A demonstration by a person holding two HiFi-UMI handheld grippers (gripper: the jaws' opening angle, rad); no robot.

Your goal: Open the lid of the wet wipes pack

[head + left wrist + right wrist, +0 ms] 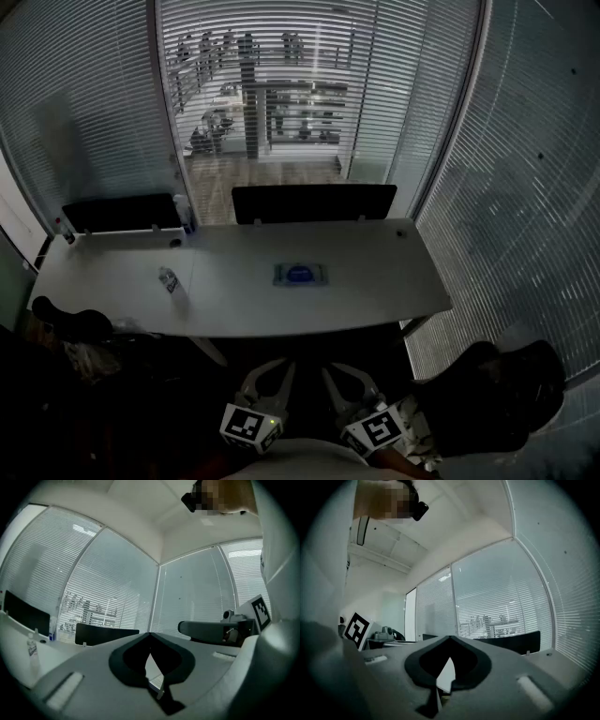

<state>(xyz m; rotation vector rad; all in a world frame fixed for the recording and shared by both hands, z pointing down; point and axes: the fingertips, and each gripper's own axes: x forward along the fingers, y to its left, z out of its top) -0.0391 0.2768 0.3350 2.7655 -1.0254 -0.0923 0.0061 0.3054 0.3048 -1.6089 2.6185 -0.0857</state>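
Where the table's (pixel 309 319) near edge ends, left gripper (pixel 272 373) and right gripper (pixel 343 375) hover.

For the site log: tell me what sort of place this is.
Probably an office meeting room: long white table, glass walls with slatted blinds, black panels along the table's far edge.

Long white table (pixel 375 291), front edge curved. Wet wipes pack (pixel 300 275) flat near centre, blue label up. Left of pack, well apart: small clear bottle (pixel 169 279), upright. Behind pack, along back edge: black screen (pixel 314 202). Back-left of pack: second black screen (pixel 122 212), bluish bottle (pixel 184 214) just beside it.
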